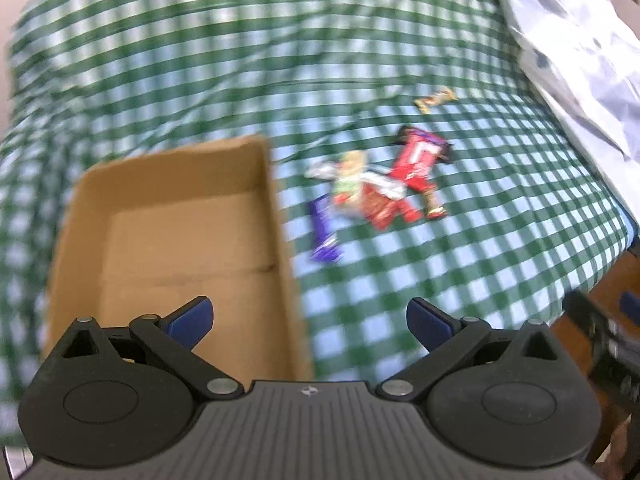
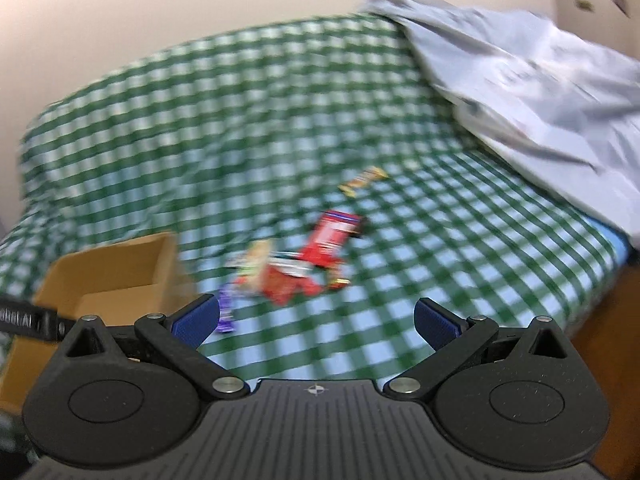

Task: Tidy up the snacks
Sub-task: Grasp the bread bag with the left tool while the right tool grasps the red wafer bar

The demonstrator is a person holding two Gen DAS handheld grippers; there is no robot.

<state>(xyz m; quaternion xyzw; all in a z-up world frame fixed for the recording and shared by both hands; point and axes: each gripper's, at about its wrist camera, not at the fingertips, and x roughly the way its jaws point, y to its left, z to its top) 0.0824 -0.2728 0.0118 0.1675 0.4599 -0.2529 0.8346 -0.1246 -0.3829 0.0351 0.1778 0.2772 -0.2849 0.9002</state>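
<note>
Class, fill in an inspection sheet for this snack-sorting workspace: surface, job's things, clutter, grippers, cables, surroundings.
Surface: green checked cloth, wrinkled, covering a bed-like surface.
Job's things: open cardboard box, nothing seen inside; snack packets loose on the cloth to its right: purple bar, green packet, red packet, red pouch, gold wrapper farthest off.
Clutter: pale crumpled bedding at the right edge.
Grippers: left gripper and right gripper, jaws wide apart, holding nothing.
Cables: nothing seen.
Surroundings: plain wall behind; images motion-blurred.
</note>
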